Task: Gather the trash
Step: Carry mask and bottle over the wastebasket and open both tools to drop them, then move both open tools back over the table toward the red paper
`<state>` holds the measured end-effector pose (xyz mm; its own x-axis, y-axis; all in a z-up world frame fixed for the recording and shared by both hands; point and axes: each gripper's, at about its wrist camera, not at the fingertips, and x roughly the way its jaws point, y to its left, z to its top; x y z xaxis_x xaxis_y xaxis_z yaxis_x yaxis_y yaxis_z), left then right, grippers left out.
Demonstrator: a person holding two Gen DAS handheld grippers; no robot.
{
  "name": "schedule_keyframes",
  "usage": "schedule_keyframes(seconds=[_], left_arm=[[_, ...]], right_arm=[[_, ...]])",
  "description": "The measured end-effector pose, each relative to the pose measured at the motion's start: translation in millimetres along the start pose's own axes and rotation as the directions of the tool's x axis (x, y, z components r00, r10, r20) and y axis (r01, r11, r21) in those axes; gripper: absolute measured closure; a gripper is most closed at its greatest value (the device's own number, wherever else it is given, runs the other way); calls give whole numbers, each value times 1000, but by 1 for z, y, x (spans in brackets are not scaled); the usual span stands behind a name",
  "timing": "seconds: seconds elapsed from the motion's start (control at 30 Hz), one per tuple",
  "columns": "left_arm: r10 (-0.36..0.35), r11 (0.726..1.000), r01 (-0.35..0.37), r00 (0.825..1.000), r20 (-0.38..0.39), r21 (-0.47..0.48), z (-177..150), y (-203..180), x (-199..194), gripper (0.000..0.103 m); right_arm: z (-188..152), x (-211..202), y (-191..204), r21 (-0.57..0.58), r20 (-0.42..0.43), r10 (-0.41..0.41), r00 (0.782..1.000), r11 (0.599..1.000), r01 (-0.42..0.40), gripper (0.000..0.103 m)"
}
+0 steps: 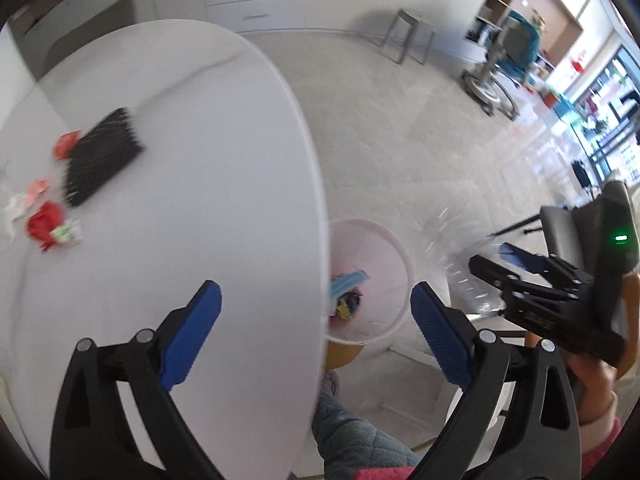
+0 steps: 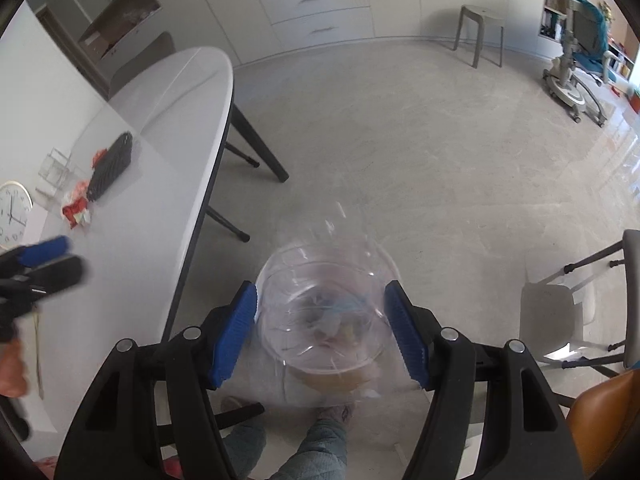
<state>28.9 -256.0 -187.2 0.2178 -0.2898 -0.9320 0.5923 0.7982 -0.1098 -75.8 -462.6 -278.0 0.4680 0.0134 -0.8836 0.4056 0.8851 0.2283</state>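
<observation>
The right gripper [image 2: 320, 334] is seen with its blue pads set wide, and a crumpled clear plastic container [image 2: 324, 312] lies between them; whether the pads are touching it cannot be told, since its edges are blurred. Seen through the plastic, directly beyond the jaws, is the white trash bin [image 2: 276, 344] standing on the floor, with blue and coloured scraps already inside.

The left gripper [image 1: 316, 328] is spread wide with nothing between its pads. In its view the round white table [image 1: 180, 160] fills the 9 to 12 o'clock side, and the bin [image 1: 394, 264] is found just past the table's edge at about 3 o'clock from the left pad. The plastic container [image 1: 452, 248] is seen blurred above the bin's right rim, in front of the right gripper [image 1: 496, 268].

On the table, toward 10 o'clock, a black ridged pad [image 1: 102, 156] lies flat, and red, pink and white wrappers [image 1: 46, 222] are scattered beside it. A wall clock [image 2: 12, 216] shows at 9 o'clock in the right view; its numerals are too small to read, and no brand or label is legible anywhere.
</observation>
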Motion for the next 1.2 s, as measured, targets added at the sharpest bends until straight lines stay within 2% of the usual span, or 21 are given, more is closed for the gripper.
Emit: schedule_keyframes(seconds=[0.07, 0.13, 0.17, 0.27, 0.37, 0.5, 0.63, 0.8, 1.0, 1.2], left_arm=[[34, 999, -33, 999, 13, -38, -8, 21, -17, 12], [66, 994, -64, 997, 26, -87, -19, 43, -35, 12], [77, 991, -74, 997, 31, -112, -24, 53, -41, 12], [104, 976, -94, 994, 39, -197, -39, 83, -60, 12], [129, 959, -110, 990, 56, -260, -57, 114, -78, 12], [162, 939, -119, 981, 111, -322, -76, 156, -114, 12], [186, 925, -116, 968, 166, -363, -88, 182, -141, 12], [201, 909, -108, 960, 195, -403, -94, 204, -155, 12], [205, 901, -105, 958, 200, -420, -97, 220, -157, 12], [190, 896, -93, 964, 186, -434, -89, 236, -146, 12]], right_arm=[[-3, 20, 6, -5, -17, -8, 1000, 1000, 8, 34], [-5, 37, 9, 2, -37, -8, 999, 1000, 8, 25], [-7, 47, 12, 6, -43, -23, 999, 1000, 23, 17], [-9, 55, 22, 10, -67, -56, 996, 998, 57, 16], [-7, 35, 39, 27, -40, -56, 998, 998, 57, 14], [0, -22, 78, 13, 65, -26, 998, 1000, 26, 2], [10, -89, 130, -57, 187, 43, 981, 998, -33, 2], [20, -125, 180, -145, 244, 64, 968, 989, -29, 2], [27, -123, 213, -174, 232, 99, 968, 983, -59, 2], [37, -104, 242, -206, 202, 116, 972, 976, -73, 2]])
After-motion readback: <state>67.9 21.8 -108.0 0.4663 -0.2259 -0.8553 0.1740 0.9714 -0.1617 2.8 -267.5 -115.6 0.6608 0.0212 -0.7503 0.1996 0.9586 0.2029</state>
